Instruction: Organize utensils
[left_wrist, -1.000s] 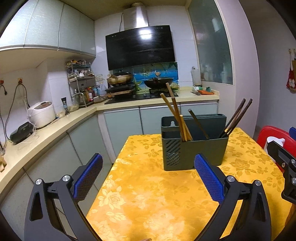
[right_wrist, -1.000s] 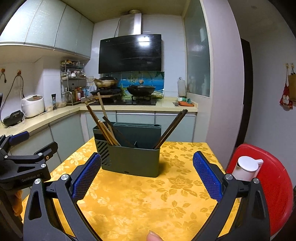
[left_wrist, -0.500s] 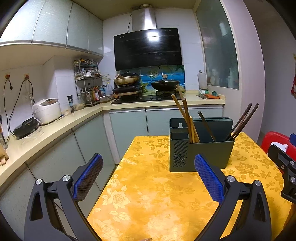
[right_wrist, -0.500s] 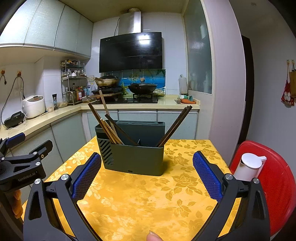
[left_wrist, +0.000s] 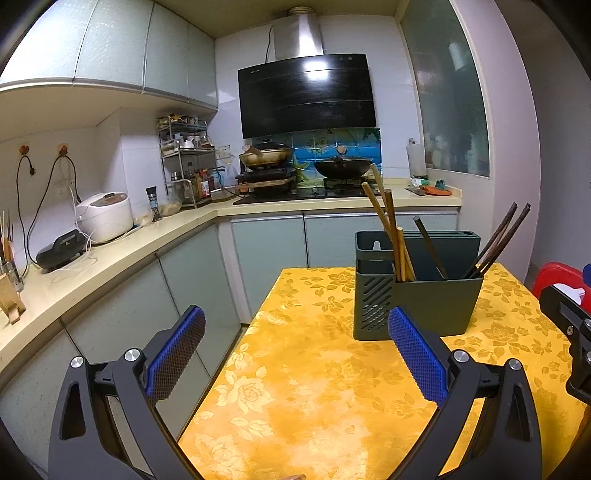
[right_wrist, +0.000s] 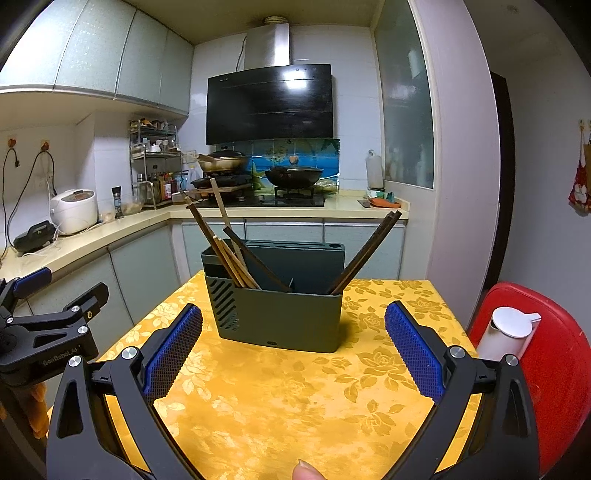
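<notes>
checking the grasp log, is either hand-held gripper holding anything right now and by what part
Nothing is held. The left hand-held gripper and right hand-held gripper are both open and empty, short of the utensil holder.

Both wrist cameras are looking forward, low over the yellow floral tablecloth (left_wrist: 314, 387), sharing the dark green plastic utensil holder (right_wrist: 280, 317).

A white rice cooker (left_wrist: 106, 216) sits on the beige counter (left_wrist: 122, 247). A black wok (right_wrist: 293, 175) rests on the stove, beneath a black range hood (right_wrist: 269, 103).

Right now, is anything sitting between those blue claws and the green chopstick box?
Nothing visible. Only bare yellow tablecloth lies between the open right gripper and the utensil holder; the open left gripper is equally unobstructed.
</notes>
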